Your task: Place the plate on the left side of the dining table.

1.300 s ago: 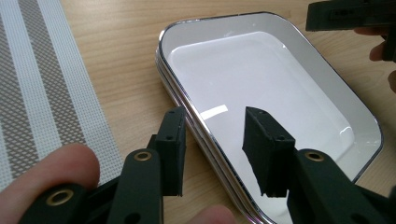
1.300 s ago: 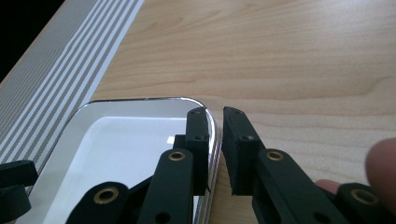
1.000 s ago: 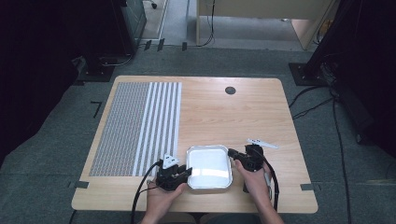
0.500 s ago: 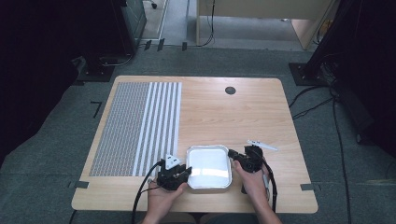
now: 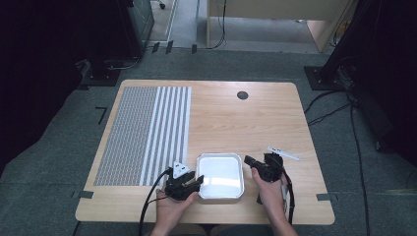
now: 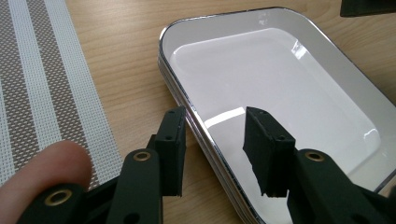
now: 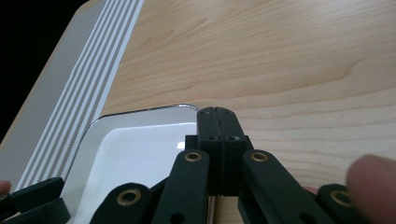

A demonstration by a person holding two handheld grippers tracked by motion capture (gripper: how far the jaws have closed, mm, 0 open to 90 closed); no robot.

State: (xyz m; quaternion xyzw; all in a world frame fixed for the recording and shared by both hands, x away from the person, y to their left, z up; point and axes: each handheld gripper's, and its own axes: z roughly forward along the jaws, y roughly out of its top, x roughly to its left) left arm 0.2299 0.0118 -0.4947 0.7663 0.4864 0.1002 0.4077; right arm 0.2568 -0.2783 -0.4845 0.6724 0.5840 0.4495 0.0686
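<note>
Where the worktop (image 5: 255, 118) nears the person's edge, a white tray (image 5: 220, 175) lies flat, a striped mat (image 5: 145, 132) well off its left side. The left gripper (image 6: 215, 149) sits at the tray's left rim, fingers (image 6: 170, 149) released, one outside the rim and one over the inside. The right gripper (image 7: 216, 140) is at the tray's right rim, fingers clenched together; whether they pinch the rim I cannot tell.

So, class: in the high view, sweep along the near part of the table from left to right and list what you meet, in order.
Striped placemat → left gripper → white tray → right gripper → small white strip lying on the table.
</note>
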